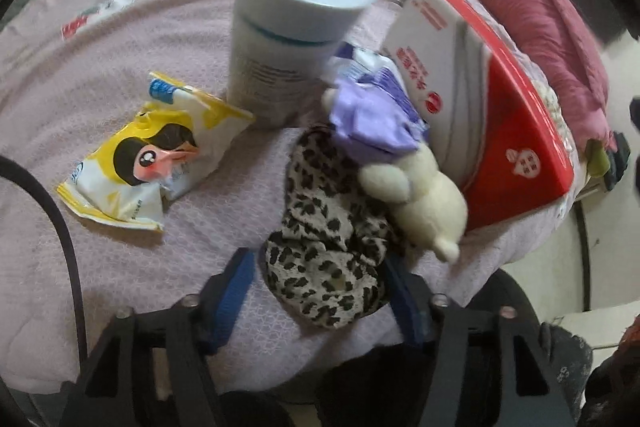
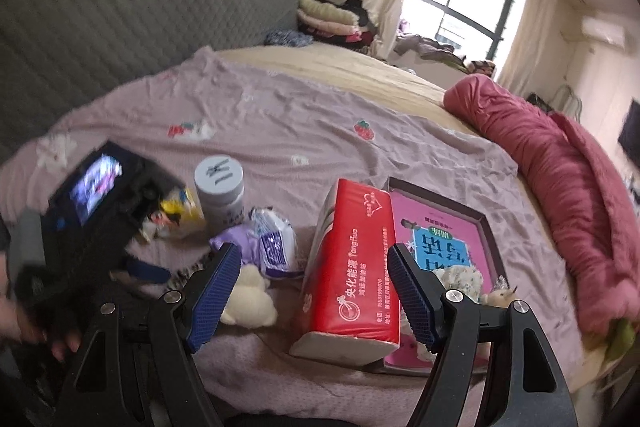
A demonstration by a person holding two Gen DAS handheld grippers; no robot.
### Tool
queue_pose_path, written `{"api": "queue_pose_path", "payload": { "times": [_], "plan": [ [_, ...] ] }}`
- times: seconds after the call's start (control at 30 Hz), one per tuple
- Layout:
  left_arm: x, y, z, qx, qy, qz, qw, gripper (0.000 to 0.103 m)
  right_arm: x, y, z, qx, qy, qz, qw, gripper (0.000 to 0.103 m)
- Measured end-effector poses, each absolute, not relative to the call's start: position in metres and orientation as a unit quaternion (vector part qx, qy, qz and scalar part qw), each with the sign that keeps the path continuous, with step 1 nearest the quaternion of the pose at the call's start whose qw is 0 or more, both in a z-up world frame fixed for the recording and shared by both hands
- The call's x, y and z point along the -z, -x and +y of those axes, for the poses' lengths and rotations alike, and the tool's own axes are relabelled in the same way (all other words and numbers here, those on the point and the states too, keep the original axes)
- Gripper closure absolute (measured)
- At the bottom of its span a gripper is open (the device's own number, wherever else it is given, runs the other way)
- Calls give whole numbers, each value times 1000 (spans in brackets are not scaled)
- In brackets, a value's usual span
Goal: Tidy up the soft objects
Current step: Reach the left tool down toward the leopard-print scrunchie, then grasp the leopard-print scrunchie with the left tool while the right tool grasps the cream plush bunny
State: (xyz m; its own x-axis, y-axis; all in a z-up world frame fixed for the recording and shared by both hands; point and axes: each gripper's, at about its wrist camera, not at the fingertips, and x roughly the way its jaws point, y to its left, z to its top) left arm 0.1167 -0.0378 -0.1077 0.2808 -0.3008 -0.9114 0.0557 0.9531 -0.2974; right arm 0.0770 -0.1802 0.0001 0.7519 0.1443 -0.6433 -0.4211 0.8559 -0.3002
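Leopard-print fabric, crumpled, cream with black and brown spots, lies on the pink bedspread between the spread blue fingers of my left gripper; I see no finger pressing it. A cream plush toy rests against its right edge, touching the red tissue pack. A purple-and-white soft packet sits on top of the toy's far end. A yellow snack pouch lies apart to the left, near the white jar. My right gripper hangs open and empty above the tissue pack, beside a pink book in a tray.
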Motion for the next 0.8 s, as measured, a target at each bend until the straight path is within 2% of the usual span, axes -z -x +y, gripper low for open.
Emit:
{"api": "queue_pose_path", "payload": {
  "times": [0.1, 0.17, 0.27, 0.57, 0.8],
  "plan": [
    [110, -124, -29, 121, 119, 585, 793, 64, 10, -82, -177, -166, 225, 331, 901, 26],
    [112, -128, -22, 124, 129, 584, 792, 81, 16, -85, -174, -172, 233, 339, 895, 26],
    [114, -132, -12, 137, 152, 583, 786, 88, 27, -84, -165, -187, 255, 348, 883, 26],
    [114, -136, 13, 145, 181, 572, 787, 90, 72, -74, -127, -234, 338, 370, 833, 26],
    [116, -133, 24, 150, 191, 571, 784, 90, 95, -93, -111, -233, 336, 388, 826, 26]
  ]
}}
